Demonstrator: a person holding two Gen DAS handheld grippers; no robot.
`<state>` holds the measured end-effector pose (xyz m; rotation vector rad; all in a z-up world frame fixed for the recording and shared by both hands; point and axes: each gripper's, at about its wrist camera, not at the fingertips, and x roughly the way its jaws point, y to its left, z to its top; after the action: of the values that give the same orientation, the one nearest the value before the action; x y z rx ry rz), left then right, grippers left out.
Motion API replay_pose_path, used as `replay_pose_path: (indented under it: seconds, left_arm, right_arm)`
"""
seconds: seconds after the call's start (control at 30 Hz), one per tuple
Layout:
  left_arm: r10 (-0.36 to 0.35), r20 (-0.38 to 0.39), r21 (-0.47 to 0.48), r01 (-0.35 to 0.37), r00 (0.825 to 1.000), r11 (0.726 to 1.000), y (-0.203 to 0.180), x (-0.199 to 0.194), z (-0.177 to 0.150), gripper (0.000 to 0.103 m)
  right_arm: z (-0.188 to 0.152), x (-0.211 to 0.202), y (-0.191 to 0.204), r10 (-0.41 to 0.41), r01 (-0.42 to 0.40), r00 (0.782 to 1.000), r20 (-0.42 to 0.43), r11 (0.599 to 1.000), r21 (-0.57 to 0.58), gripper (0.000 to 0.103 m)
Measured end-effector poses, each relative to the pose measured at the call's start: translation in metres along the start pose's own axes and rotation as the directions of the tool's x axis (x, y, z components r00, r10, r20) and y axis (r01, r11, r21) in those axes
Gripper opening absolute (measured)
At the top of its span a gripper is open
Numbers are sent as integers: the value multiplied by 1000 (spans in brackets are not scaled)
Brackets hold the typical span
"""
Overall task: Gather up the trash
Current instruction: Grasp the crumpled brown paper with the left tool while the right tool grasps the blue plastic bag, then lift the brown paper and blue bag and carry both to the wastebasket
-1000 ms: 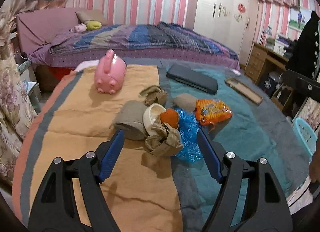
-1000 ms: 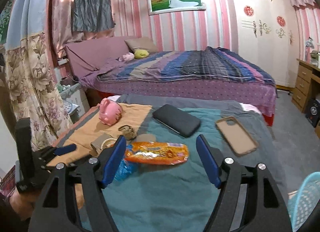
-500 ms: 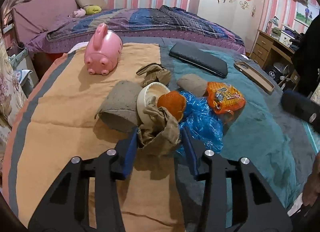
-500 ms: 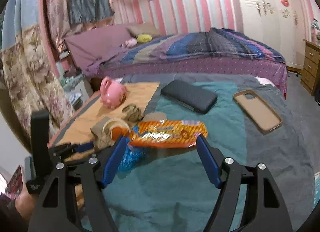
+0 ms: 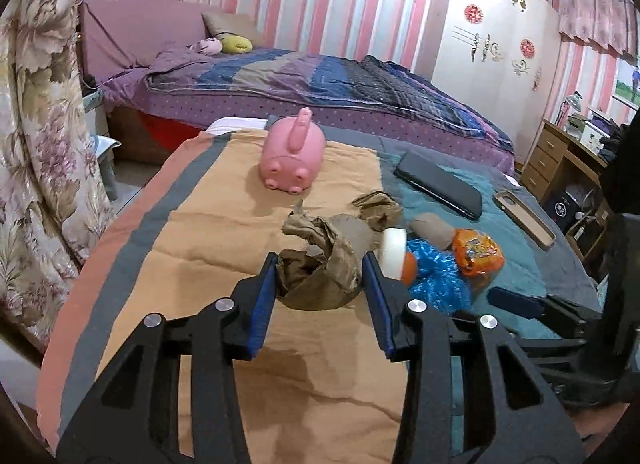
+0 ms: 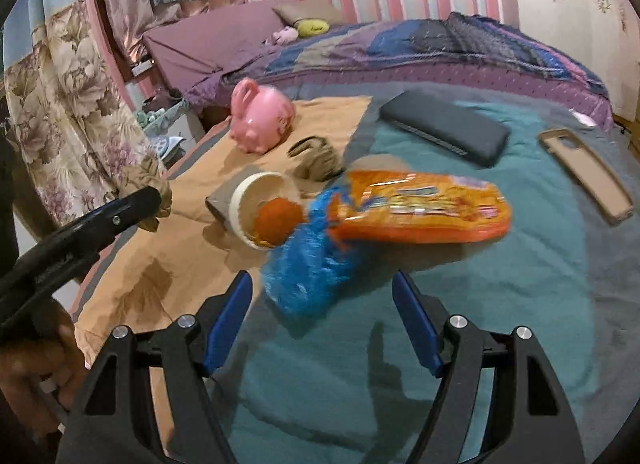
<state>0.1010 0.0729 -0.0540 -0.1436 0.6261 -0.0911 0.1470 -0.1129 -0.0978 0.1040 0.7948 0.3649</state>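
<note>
My left gripper (image 5: 320,276) is shut on a crumpled brown paper wad (image 5: 318,264) and holds it above the orange cloth. Behind it lie a white cup (image 5: 392,254) on its side with an orange peel, a blue plastic wrapper (image 5: 436,280), an orange snack bag (image 5: 478,254) and another brown paper wad (image 5: 376,207). My right gripper (image 6: 324,324) is open and empty, just in front of the blue wrapper (image 6: 308,268). The snack bag (image 6: 424,207) and the cup (image 6: 260,209) lie beyond it. The left gripper (image 6: 160,199) shows at the left with the wad.
A pink piggy bank (image 5: 294,157), a black case (image 5: 438,183) and a tan phone case (image 5: 524,217) lie on the cloth-covered table (image 5: 192,256). A bed stands behind, a curtain at left, a wooden desk at right.
My left gripper closed on the brown paper wad and lifted it off the pile. My right gripper moved closer to the blue wrapper and the snack bag, still open.
</note>
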Motion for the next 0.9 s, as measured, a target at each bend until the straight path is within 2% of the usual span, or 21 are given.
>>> replay_pose_path:
  seconds: [0.07,0.1,0.2,0.27,0.3,0.33,0.43,0.63,0.9]
  left_arm:
    - [-3,5,-6,3,1000,1000,0,-1,1,41]
    - [-5,9,-5,5,1000,1000,-1,-2,1,41]
    - [-8,16,8,8,1000,1000,-8,-3,1,41]
    - [-13,23,20,13,1000,1000,-12,-4,2,41]
    - [-11,27,27,11,1000,1000,-14,-5,3,41]
    - [-8,28,30,7,1000,1000,-14,-5,3,41]
    - [-7,34,23,6,999,1000,-15,-6,4,41]
    - [-13,55,16,12,998,1000,-18,-12,7,41]
    - [-54,104,33,51,993,998,-43,-28,13,41]
  right_arm:
    - [1,10,6,-20,19,1000,-9,1000,-8,69]
    - [1,15,8,-29,29,999,-21,1000,-12,64]
    - [1,28,12,-36,35,998,-51,999,-21,43]
    - [2,28,12,-21,20,998,-51,999,-27,28]
    - [2,26,11,-18,16,999,-42,999,-29,17]
    - [1,25,12,-17,16,999,-34,999,-31,12]
    - [1,12,19,-13,13,1000,8,996,-88,8]
    - [6,-46,27,10,17,989,149,984,-180,7]
    - [10,-105,0,39,-5,968,249,991,-135,7]
